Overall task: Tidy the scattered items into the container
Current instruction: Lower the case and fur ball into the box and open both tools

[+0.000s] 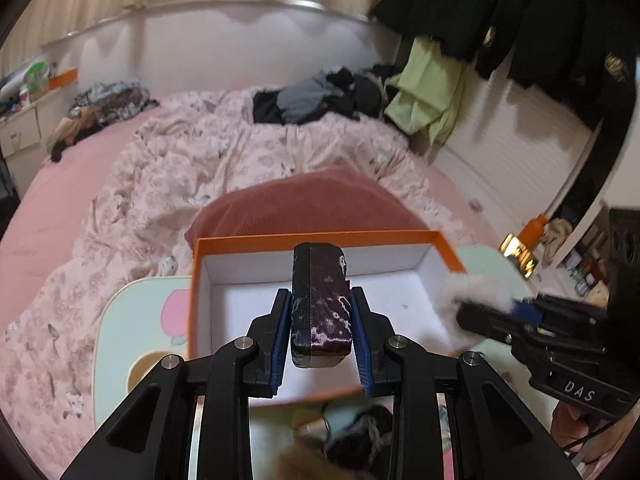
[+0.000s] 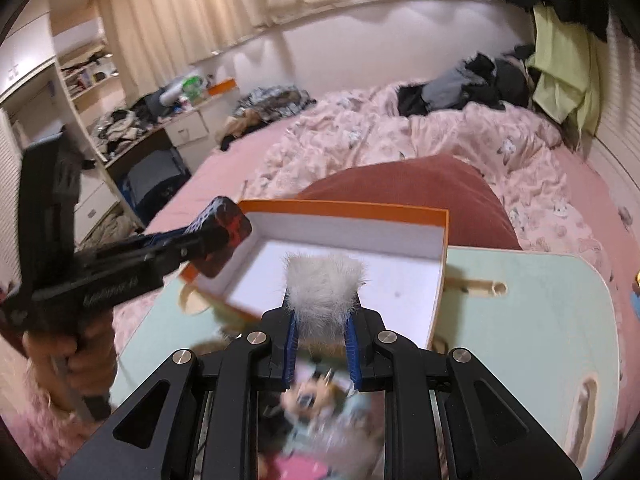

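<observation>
Left hand-held gripper (image 1: 320, 322) is clamped narrow on a dark, purple-black marbled block w/ rounded edges (image 1: 320, 304), held upright over the near part of the shallow orange cardboard box w/ white lining (image 1: 444, 250). Right hand-held gripper (image 2: 322, 322) pinches a small tuft of white-grey fluffy fur (image 2: 325, 284), also poised over the box's near edge. Box sits on the pale mint tabletop (image 2: 540, 300), which is set on the pink bed; box looks empty inside so far.

To do this bit well, imo: carry both loads past the near wall so they're properly above the white floor, not the rim. Lower before letting go — the block looks hard and heavy-ish, could bounce or tip the light box if dropped from height. Fur is light & may cling to the pads, so open wide and pull back slowly. Keep the two tools apart; they're near each other over one small box. More bits lie blurred on the tabletop below, can't tell what.
</observation>
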A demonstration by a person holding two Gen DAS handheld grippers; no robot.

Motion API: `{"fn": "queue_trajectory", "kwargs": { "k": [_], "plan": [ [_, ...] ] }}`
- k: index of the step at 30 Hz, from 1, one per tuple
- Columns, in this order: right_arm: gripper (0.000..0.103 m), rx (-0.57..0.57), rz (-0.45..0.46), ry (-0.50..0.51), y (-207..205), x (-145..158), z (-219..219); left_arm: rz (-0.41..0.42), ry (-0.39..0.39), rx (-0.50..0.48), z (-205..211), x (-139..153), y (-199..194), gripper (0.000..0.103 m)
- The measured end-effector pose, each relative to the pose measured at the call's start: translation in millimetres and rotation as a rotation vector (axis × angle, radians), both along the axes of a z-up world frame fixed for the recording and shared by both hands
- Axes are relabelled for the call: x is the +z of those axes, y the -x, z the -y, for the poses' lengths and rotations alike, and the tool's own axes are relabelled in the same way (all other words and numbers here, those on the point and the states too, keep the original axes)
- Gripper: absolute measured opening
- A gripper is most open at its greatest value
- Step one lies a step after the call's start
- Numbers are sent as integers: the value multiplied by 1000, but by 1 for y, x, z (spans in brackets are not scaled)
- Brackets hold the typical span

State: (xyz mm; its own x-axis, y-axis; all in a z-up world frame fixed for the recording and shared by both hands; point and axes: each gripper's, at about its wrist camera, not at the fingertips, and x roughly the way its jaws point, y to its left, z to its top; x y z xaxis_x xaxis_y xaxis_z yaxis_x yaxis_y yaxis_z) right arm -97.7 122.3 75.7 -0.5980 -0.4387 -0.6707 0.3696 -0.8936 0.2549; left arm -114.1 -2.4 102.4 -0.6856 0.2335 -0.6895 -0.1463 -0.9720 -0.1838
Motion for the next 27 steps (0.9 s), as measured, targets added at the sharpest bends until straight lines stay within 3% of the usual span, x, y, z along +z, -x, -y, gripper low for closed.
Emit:
{"fn": "queue_trajectory", "kwargs": {
  "k": [6, 9, 13, 14, 16, 18, 27],
  "plan": [
    [21, -24, 76, -74, 41, -18, 4, 97, 9, 6, -5, -19, 38, 27],
    [23, -44, 115, -90, 56, -26, 4, 97, 19, 33, -7, -24, 41, 29],
    [35, -67, 95, -102, 58, -26, 0, 58, 30, 55, -8, -22, 35, 49],
    [37, -76, 86, -98, 56, -25, -1, 47, 28, 53, -8, -19, 33, 54],
    [54, -86, 62, -89, 50, -21, -4, 22, 21, 54, -6, -13, 29, 58],
    [59, -105, 19, -79, 42, -14, -9, -7, 15, 61, -3, -5, 21, 58],
    [59, -105, -63, -13, -28, 3, -27, -125, -9, 17, 7, 16, -59, 82]
  ]
}}
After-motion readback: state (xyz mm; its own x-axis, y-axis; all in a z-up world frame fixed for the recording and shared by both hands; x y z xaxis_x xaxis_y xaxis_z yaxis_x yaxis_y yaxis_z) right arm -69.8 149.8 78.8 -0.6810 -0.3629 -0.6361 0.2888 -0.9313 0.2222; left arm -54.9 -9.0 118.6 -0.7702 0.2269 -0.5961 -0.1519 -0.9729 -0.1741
